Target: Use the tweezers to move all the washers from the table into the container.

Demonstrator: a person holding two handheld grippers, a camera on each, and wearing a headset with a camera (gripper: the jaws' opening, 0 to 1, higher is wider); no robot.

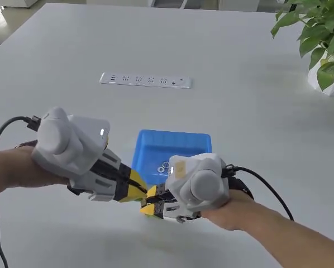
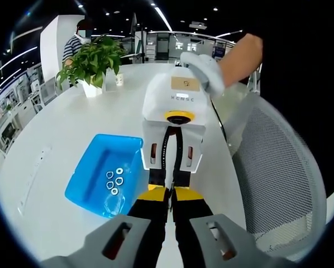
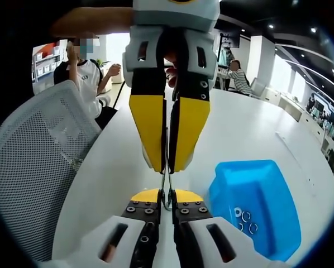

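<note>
My left hand-held gripper and right hand-held gripper both pinch the tweezers, mostly hidden, beside the container holding washers.

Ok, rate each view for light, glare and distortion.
Head view: even, soft light, only faint shadows on the table. Left gripper view: strong fisheye bend, yet the washers in the container read sharp. Right gripper view: bright glare at the back, the thin tweezers legible against the table.
</note>
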